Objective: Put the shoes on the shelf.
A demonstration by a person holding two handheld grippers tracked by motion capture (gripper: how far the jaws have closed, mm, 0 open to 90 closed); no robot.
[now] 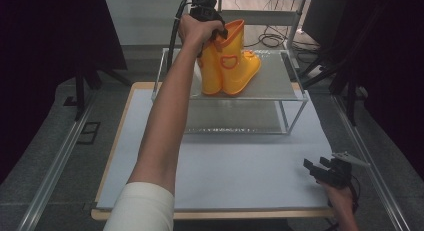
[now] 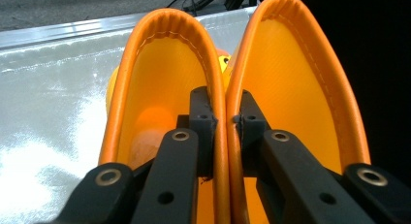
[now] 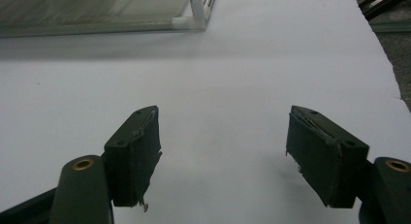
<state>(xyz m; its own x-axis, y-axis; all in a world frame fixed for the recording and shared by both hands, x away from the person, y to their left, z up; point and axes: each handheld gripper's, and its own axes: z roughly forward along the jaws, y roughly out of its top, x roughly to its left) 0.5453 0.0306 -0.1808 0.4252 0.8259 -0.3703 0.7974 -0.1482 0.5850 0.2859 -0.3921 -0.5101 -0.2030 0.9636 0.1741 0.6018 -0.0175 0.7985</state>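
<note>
Looking down from the high view, the left gripper (image 1: 212, 16) is up at the tops of two yellow boots (image 1: 230, 58) that stand side by side on the top shelf (image 1: 280, 81) of a small rack, at the far end of the white table (image 1: 240, 171). The boots look like they rest on the shelf, but it is hard to tell if they are lifted a tiny bit. They are near the front left part of the shelf, so a tug the wrong way could slide them off the edge. The right gripper (image 1: 320, 168) waits low by the near right corner of the table, well apart from the boots, so it could not catch them if they fell. In the left gripper view, the left gripper (image 2: 222, 132) has one jaw inside each boot, and it pinches the two inner rims (image 2: 223, 112) tight together. That is a thin, bendy bit to hold. I think the rims could slip out, or one boot could drop while the other stays, if the hand lifts fast or tips. The boots could also swing and bump the shelf. In the right gripper view, the right gripper (image 3: 223, 156) has its jaws wide apart with nothing between them, just above the bare table.
</note>
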